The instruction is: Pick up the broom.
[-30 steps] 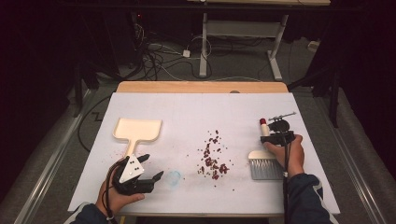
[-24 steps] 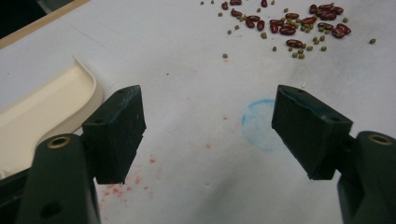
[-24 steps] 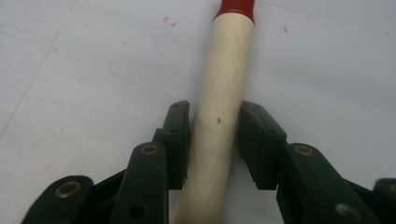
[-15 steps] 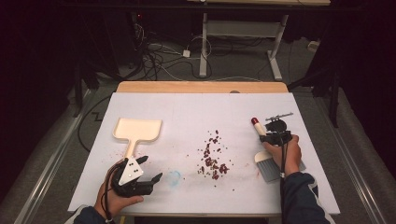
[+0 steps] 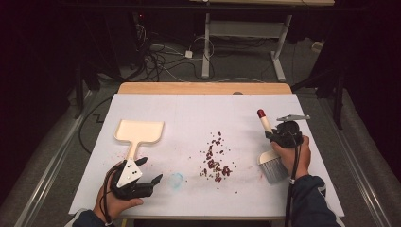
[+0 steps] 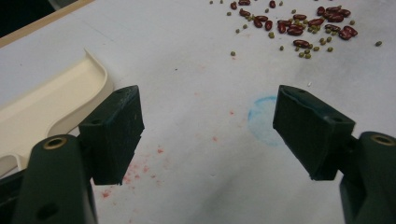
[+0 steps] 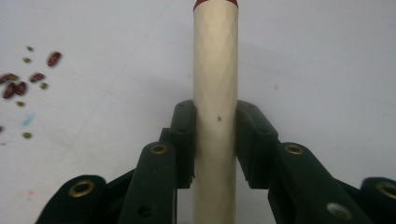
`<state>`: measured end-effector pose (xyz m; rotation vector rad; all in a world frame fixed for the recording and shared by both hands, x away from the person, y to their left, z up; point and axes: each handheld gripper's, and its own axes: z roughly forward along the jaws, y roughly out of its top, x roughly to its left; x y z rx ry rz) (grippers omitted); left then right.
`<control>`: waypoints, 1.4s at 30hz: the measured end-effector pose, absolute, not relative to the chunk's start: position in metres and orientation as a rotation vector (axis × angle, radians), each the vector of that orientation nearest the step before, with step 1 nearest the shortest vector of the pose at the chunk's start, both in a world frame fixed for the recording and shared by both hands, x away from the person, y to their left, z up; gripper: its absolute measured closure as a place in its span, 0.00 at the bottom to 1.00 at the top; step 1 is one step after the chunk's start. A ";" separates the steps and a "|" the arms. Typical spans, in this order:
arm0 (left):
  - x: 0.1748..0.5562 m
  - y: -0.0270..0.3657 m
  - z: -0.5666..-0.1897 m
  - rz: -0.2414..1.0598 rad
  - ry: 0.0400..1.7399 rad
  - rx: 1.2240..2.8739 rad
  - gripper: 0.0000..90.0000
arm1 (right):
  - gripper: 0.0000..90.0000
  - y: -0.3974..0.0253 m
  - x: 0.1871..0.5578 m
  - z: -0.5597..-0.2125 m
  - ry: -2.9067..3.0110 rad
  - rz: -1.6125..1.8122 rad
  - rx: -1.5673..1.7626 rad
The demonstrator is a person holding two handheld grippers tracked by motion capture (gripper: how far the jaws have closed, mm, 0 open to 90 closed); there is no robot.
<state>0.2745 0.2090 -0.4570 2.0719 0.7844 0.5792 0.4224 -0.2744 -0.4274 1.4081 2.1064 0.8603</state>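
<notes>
Table [image 5: 198,109], white-covered. Landmark: the bean pile [image 5: 215,158], red beans with small green ones scattered among them, near table centre toward the person.

Dustpan [image 5: 138,133]: cream, lying flat, well to the left of the bean pile, handle toward the person. Tray holds nothing as far as the high view tells.

Brush [image 5: 270,156]: right of the bean pile, near it but apart. Grey bristle head lies toward the person; cream handle runs away from the person to a red tip, so the long axis points away from the person, roughly parallel to the pile's spread.

Right gripper [image 5: 283,137]: clamped on the brush handle [image 7: 215,93], 2 jaws pressed to its sides. This is the nearer tool to the beans on the right.

Left gripper [image 5: 142,182]: jaws spread wide, holding nothing, just toward the person from the dustpan handle, left of the pile.

Judgement: next move is to sweep leftward; beans lie to the left of the bristles, dustpan not yet placed to receive.
</notes>
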 end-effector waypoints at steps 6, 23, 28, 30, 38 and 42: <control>0.280 0.198 -0.446 0.521 0.763 2.032 0.25 | 0.79 -0.279 0.401 -0.407 2.039 0.973 1.340; 0.297 0.059 -0.397 0.312 0.507 1.972 0.26 | 0.79 -0.237 0.348 -0.356 1.923 1.218 1.096; 0.308 0.027 -0.397 0.221 0.508 1.946 0.28 | 0.78 -0.212 0.330 -0.349 1.900 1.258 0.974; 0.312 0.019 -0.400 0.194 0.515 1.941 0.30 | 0.78 -0.203 0.324 -0.346 1.894 1.293 0.959; 0.321 0.019 -0.403 0.140 0.466 1.881 0.61 | 0.78 -0.178 0.300 -0.338 1.840 1.365 0.842; 0.323 0.027 -0.399 0.165 0.441 1.898 0.69 | 0.78 -0.174 0.295 -0.334 1.834 1.385 0.815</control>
